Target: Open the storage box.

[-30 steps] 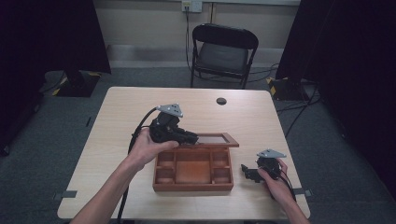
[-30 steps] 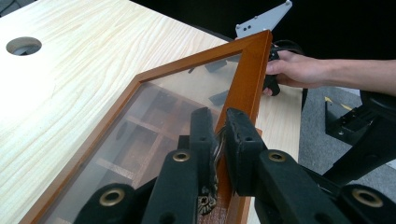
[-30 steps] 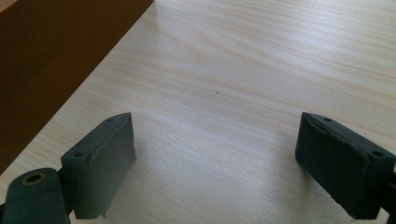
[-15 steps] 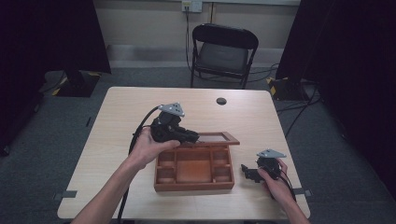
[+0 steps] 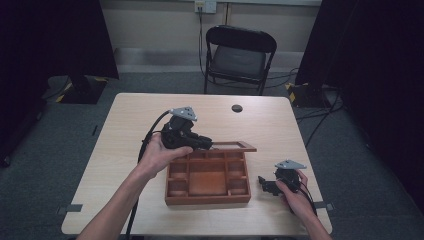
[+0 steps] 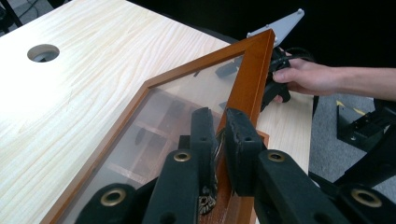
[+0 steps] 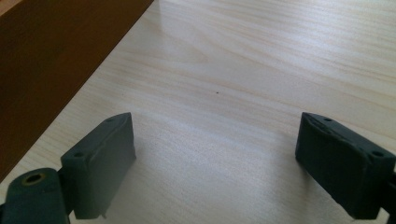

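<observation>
A wooden box (image 5: 207,200) with several small compartments stands on the table toward its front. Its glass lid (image 5: 235,146) is swung up at the back, almost level above the far edge. My left gripper (image 5: 207,144) is shut on the lid's wooden frame (image 6: 254,70); in the left gripper view the jaws (image 6: 220,135) pinch the frame's edge at a small metal fitting. My right gripper (image 5: 261,181) rests on the table to the right of the box, pointing at it. It stands open (image 7: 215,149) over bare wood, with the box's side wall (image 7: 51,56) at the left.
A round black cable hole (image 5: 237,108) sits in the tabletop (image 5: 125,130) near the far edge. A black folding chair (image 5: 240,55) stands behind the table. Dark curtains flank both sides. The left gripper's cable (image 5: 145,150) runs back along the forearm.
</observation>
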The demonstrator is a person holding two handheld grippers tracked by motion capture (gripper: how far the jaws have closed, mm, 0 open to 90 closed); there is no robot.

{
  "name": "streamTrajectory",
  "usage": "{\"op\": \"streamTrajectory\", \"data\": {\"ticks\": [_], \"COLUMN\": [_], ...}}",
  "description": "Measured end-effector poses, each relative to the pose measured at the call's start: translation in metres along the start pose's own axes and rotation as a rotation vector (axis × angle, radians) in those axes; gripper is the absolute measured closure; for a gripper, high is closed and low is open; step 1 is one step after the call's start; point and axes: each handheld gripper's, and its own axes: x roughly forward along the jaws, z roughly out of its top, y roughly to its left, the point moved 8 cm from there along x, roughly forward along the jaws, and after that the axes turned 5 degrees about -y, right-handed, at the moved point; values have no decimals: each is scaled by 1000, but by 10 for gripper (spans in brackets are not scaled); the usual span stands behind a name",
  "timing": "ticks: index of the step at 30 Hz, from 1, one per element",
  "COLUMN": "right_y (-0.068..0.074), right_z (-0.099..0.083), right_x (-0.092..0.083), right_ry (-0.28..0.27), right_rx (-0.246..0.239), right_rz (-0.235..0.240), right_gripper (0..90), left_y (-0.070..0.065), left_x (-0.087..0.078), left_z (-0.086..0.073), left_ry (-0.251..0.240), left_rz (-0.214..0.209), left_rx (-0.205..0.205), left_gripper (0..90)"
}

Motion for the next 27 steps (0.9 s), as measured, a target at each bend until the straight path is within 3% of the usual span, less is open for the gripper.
{"op": "streamTrajectory", "data": {"ticks": [27], "right_y": [0], "right_z": [0], "right_x": [0], "right_ry": [-1], "right_rx": [-1], "right_rz": [0], "right_gripper": [111], "left_y": [10], "left_x": [-3], "left_z": [10], "left_ry": [-30], "left_rz": [8], "left_rx": [-11], "left_gripper": [827]}}
